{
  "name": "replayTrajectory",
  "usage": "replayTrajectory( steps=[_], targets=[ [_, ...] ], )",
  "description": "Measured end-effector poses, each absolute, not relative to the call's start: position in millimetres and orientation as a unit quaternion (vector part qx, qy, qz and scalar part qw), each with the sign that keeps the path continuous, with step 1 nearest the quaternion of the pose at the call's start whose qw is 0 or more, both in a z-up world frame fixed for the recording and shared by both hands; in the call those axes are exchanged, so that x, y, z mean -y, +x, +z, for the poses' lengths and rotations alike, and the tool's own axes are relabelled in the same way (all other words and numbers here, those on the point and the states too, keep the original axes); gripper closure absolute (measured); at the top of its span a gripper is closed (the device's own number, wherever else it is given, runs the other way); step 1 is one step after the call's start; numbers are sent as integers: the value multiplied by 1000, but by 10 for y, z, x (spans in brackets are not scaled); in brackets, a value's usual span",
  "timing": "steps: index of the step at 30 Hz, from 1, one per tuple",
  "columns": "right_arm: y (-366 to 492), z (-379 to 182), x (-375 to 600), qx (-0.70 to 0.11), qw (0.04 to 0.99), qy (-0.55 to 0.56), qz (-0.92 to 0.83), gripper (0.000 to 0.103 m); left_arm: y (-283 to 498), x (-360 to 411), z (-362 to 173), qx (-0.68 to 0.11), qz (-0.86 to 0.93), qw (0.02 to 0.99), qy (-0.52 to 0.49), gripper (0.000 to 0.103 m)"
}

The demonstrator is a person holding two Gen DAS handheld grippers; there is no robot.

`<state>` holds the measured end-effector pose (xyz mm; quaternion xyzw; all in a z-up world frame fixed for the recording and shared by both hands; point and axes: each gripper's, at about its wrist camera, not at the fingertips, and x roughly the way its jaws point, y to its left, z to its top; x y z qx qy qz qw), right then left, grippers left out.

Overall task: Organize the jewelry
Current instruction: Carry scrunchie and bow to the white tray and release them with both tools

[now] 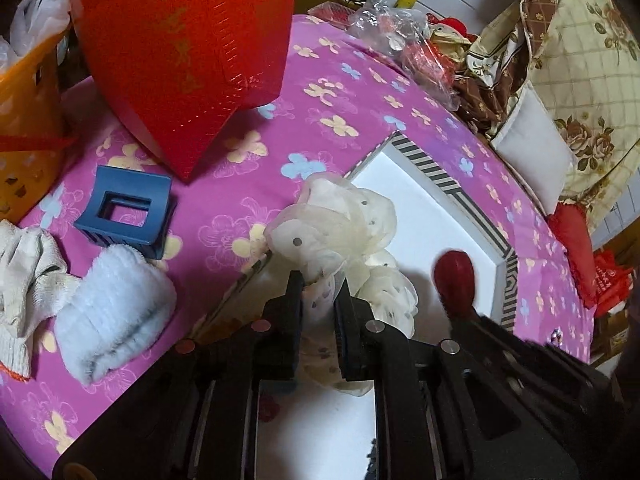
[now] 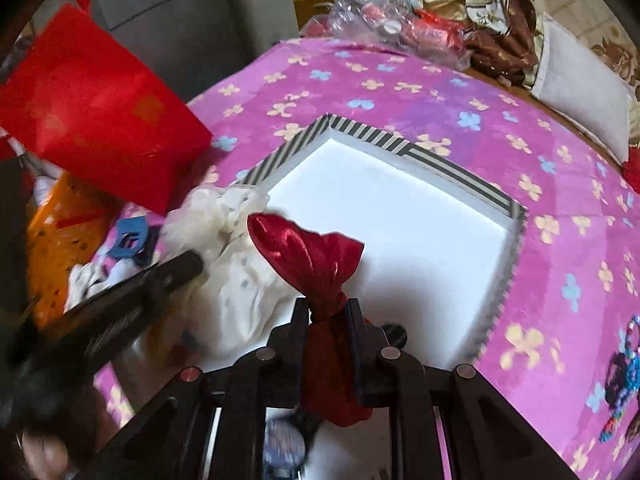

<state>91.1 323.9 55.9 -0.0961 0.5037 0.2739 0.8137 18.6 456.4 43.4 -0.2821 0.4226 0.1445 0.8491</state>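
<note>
Box (image 2: pixel 400 240) floor open; red bag (image 1: pixel 180 60) blocks left.

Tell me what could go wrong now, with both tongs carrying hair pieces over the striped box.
1. The left tongs pinch only a fold of the cream scrunchie, which hangs over the striped box rim and could land outside.
2. The right tongs and red satin bow are close by; the two may collide or tangle.

A pink bedsheet with flowers (image 1: pixel 340 92) covers the middle of the frame; a white pillow (image 1: pixel 532 156) lies at the right; a flowery quilt (image 1: pixel 580 60) is piled at the upper right; a grey wall (image 2: pixel 180 12) stands upper left.
</note>
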Motion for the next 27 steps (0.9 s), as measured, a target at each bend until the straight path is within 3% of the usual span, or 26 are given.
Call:
replayTrajectory(
  steps=[3, 5, 7, 10, 20, 27],
  targets=[
    [1061, 467, -3260, -521, 809, -70, 262, 86, 197, -4578, 428, -424, 135, 847, -290, 88],
    [1125, 449, -3214, -527, 808, -47, 260, 77, 185, -4574, 431, -425, 124, 846, -298, 85],
    [1137, 472, -3153, -520, 814, -32, 258, 48, 196, -4567, 434, -427, 113, 843, -307, 81],
    [1131, 527, -3086, -510, 822, -30, 251, 47, 185, -4571, 446, -422, 107, 842, -318, 73],
    [633, 812, -2170, -460, 863, -24, 205, 47, 72, -4352, 697, -388, 103, 871, -283, 69],
    [59, 575, -1039, -451, 883, -30, 126, 47, -57, -3683, 917, -369, 24, 894, -251, 67]
  ],
)
